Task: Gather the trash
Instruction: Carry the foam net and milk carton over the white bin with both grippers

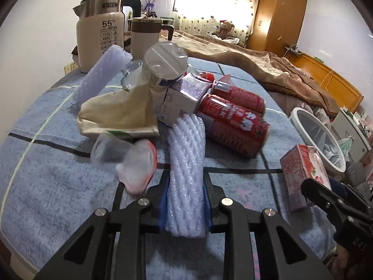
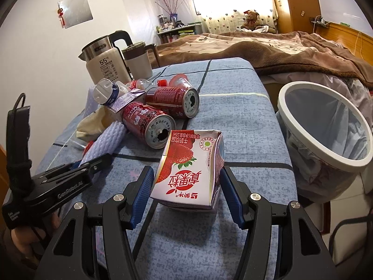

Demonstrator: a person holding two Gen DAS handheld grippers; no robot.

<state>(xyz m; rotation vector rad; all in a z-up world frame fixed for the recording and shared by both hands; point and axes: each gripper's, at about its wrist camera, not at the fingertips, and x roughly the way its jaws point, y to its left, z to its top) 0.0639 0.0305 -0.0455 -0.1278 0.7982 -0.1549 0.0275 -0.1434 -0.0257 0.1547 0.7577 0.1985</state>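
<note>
Trash heaped on blue checked tablecloth (image 2: 233,98). Foam fruit net (image 1: 186,163) lying lengthwise toward the pile, near end clenched between blue pads of left gripper (image 1: 186,200). Strawberry milk carton (image 2: 193,170) grasped by right gripper (image 2: 186,186), pads pressing both sides; whether the carton touches the cloth or is lifted: cannot tell. Same carton (image 1: 303,175) at right edge of left wrist view, right gripper (image 1: 326,198) partly visible there. Left gripper (image 2: 93,163) seen from the side in right wrist view, foam net (image 2: 105,142) poking out ahead of it.

Pile behind: two red drink cans (image 2: 160,116) on their sides, side by side, open tops facing right wrist camera. White milk carton (image 1: 181,100) leaning on the cans. Tipped cup with clear lid (image 1: 163,65) on top. Crumpled cream paper bag (image 1: 121,114) left of carton. Second foam net (image 1: 102,72) propped tilted behind bag. Clear plastic cup (image 1: 109,151) on its side just beside a red-rimmed lid (image 1: 139,168), both left of the held net.

White-rimmed trash bin (image 2: 326,126) with liner bag just off table's right edge, near the strawberry carton. Electric kettle (image 1: 100,32) and brown-banded mug (image 1: 146,35) upright at far table end.
</note>
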